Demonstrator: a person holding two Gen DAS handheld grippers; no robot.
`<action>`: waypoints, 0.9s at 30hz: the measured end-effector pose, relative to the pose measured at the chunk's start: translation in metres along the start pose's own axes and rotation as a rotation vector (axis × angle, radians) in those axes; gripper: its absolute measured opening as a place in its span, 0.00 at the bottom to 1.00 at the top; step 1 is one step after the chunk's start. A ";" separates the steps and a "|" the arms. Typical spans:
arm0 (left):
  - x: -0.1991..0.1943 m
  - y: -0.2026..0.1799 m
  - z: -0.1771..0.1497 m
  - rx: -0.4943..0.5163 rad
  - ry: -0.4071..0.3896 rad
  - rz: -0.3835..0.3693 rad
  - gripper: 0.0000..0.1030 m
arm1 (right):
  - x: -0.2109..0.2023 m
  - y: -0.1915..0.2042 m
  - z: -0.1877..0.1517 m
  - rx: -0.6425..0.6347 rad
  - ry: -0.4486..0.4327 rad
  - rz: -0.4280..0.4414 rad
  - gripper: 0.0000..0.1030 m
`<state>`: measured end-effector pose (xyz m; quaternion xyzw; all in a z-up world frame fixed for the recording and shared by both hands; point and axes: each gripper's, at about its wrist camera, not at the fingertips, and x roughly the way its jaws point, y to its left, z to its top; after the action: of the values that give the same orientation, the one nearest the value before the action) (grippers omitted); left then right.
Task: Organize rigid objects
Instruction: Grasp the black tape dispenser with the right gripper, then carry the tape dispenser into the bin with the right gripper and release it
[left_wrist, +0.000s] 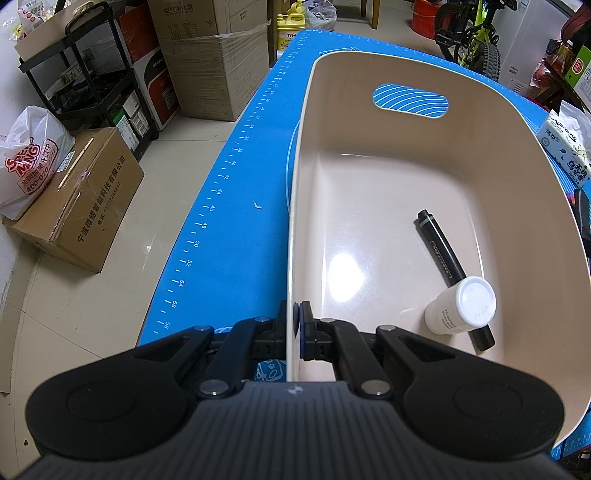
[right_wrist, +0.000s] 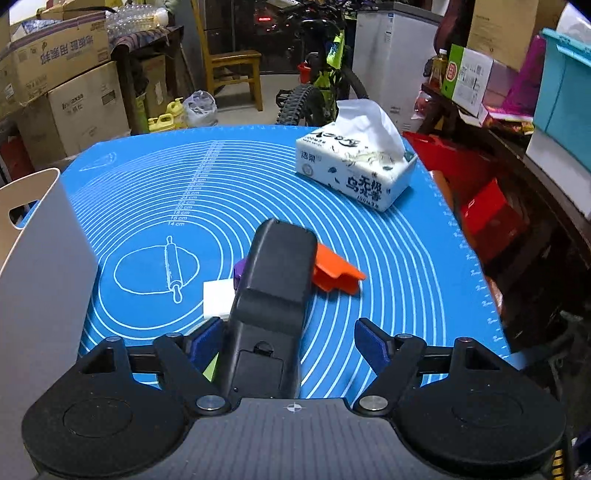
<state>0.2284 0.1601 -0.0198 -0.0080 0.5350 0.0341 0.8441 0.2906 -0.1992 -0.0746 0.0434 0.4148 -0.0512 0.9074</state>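
The left gripper has its jaws pressed together on the near wall of the beige bin, one finger outside and one inside the rim, pinching the thin plastic between the pads. The bin sits on the blue mat, and on its floor lie a black marker and a white bottle; the bottle rests on its side at about 4 o'clock from the middle of the floor, lying across the lower end of the marker and touching it. In the right wrist view, the right gripper has its jaws spread wide, with a black device between them; its left finger is just beside the device's side, while its right finger stands clear of it, so the pads do not press on it. The device lies on the blue mat pointing toward 12 o'clock. Partly hidden under it are a white block at 9 o'clock, a purple piece just above that, and an orange piece at 2 o'clock. A tissue pack stands farther off at 1 o'clock, well apart from the device. The beige bin shows at the left edge of this view, at 9 o'clock.
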 end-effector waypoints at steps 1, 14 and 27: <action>0.000 0.000 0.000 0.000 0.000 0.000 0.05 | 0.002 0.000 0.000 0.011 0.003 0.006 0.78; 0.000 0.000 0.000 -0.002 0.000 -0.001 0.05 | 0.014 -0.004 0.000 0.160 0.014 0.129 0.53; 0.000 -0.001 0.001 0.000 0.000 0.002 0.05 | -0.037 0.005 0.014 0.100 -0.136 0.080 0.52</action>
<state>0.2291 0.1589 -0.0200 -0.0076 0.5350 0.0349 0.8441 0.2778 -0.1940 -0.0368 0.1019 0.3472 -0.0384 0.9314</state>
